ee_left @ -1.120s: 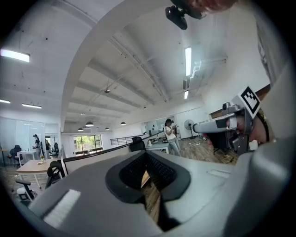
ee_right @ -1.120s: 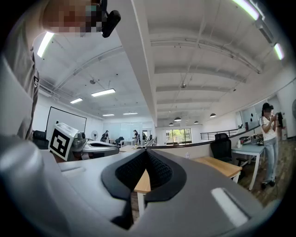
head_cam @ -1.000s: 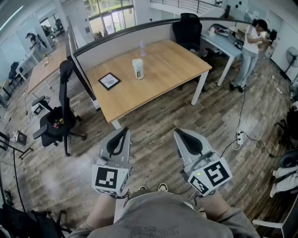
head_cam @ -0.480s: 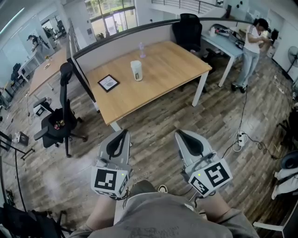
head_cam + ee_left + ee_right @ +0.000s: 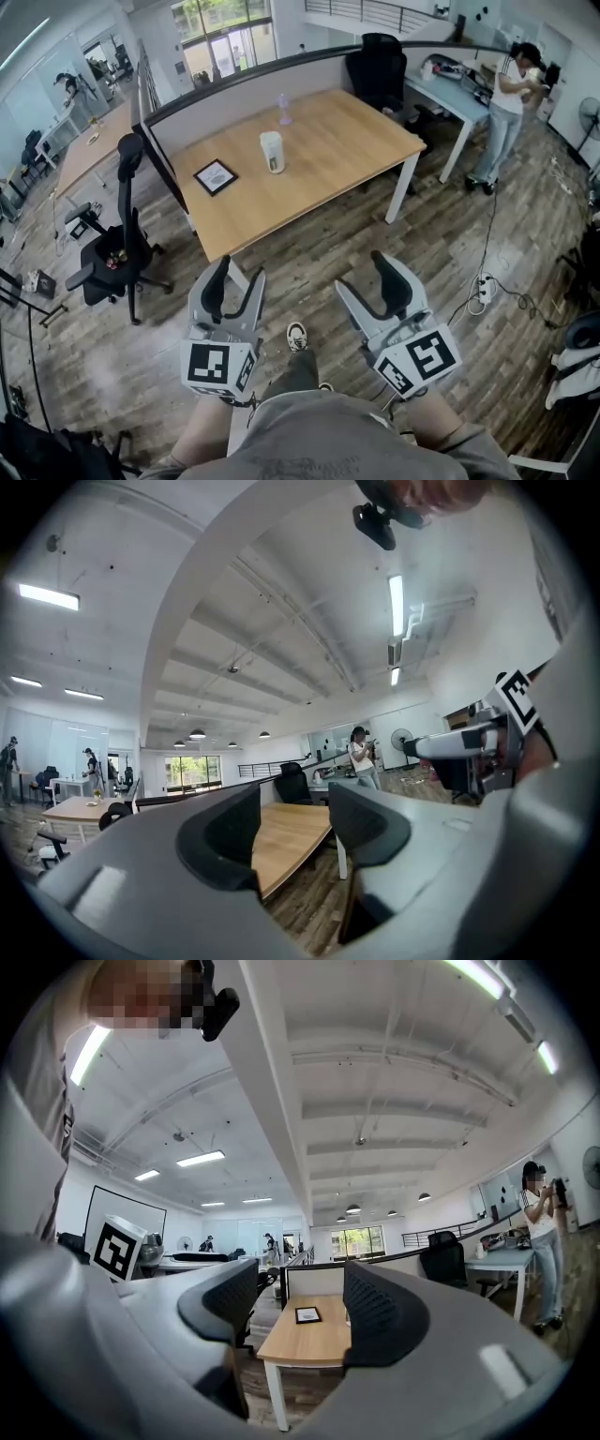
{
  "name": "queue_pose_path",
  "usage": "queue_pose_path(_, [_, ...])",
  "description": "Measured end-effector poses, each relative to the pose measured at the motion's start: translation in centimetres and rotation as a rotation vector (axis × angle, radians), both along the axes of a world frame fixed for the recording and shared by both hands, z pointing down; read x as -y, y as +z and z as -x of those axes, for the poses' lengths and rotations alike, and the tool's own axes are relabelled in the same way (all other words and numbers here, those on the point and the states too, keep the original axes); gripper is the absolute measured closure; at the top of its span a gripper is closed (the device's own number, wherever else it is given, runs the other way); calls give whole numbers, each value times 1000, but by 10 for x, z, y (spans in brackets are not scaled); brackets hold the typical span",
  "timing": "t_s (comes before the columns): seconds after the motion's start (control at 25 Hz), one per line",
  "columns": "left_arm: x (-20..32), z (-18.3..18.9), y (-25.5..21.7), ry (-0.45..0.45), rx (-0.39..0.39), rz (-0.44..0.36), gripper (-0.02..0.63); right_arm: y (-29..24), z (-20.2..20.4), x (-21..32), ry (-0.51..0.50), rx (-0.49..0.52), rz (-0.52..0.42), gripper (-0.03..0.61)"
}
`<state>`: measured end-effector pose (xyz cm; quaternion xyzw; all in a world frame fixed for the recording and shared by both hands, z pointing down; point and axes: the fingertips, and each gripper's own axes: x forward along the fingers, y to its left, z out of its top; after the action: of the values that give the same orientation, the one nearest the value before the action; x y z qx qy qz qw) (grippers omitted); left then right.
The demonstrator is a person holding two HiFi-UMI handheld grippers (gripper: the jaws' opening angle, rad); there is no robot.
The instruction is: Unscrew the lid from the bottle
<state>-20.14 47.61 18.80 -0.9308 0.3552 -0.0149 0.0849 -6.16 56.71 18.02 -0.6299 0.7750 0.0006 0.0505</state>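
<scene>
Head view: the bottle (image 5: 272, 152), white with its lid on, stands upright on the wooden desk (image 5: 347, 141), well apart from both tongs. Beside it lies a framed card (image 5: 215, 176); a small purple thing (image 5: 283, 108) near the partition is too small to make out. The left tongs (image 5: 232, 286) and right tongs (image 5: 370, 286) are held low over the floor, both spreading, with nothing between them. A shoe (image 5: 296, 335) pokes out between them.

Left gripper view: the left tongs (image 5: 292, 808) are opening on empty air. Only a corner of the desk (image 5: 281, 841) shows through the gap, and the bottle is out of sight. The right tongs (image 5: 469, 757) are cut off at the right edge.

Right gripper view: the right tongs (image 5: 300, 1297) are opening too, and empty. The desk (image 5: 314, 1340) and framed card (image 5: 307, 1315) sit far off in the gap; the bottle I cannot make out beside the jaw.
</scene>
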Motion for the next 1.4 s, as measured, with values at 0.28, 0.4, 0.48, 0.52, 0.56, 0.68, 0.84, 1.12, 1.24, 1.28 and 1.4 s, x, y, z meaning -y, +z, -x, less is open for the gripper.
queue_pose_path(0.28, [55, -14, 19, -23, 10, 41, 386, 10, -27, 52, 11, 2, 35, 305])
queue_pose_path(0.4, [87, -21, 26, -27, 18, 57, 385, 16, -37, 84, 12, 4, 54, 305])
queue_pose_path(0.48, [111, -26, 29, -26, 22, 65, 385, 19, -42, 109, 10, 5, 69, 305])
queue_pose_path(0.52, [123, -29, 29, -25, 24, 69, 385, 20, -44, 121, 9, 6, 76, 305])
queue_pose_path(0.56, [135, -31, 29, -23, 25, 73, 385, 20, -46, 133, 8, 6, 81, 305])
queue_pose_path(0.68, [176, -38, 27, -18, 27, 77, 385, 18, -52, 173, 11, 1, 92, 305])
queue_pose_path(0.84, [231, -46, 28, -11, 53, 83, 382, 22, -61, 228, 13, 11, 114, 305])
queue_pose_path(1.12, [321, -46, 42, -6, 79, 105, 371, 33, -68, 320, 22, 7, 148, 305])
queue_pose_path(1.24, [348, -48, 52, 4, 93, 118, 353, 38, -70, 349, 24, 12, 163, 305])
queue_pose_path(1.28, [356, -49, 54, 6, 96, 122, 342, 40, -71, 358, 23, 15, 168, 305])
queue_pose_path(1.4, [373, -51, 62, 8, 95, 144, 325, 46, -71, 379, 14, 17, 189, 305])
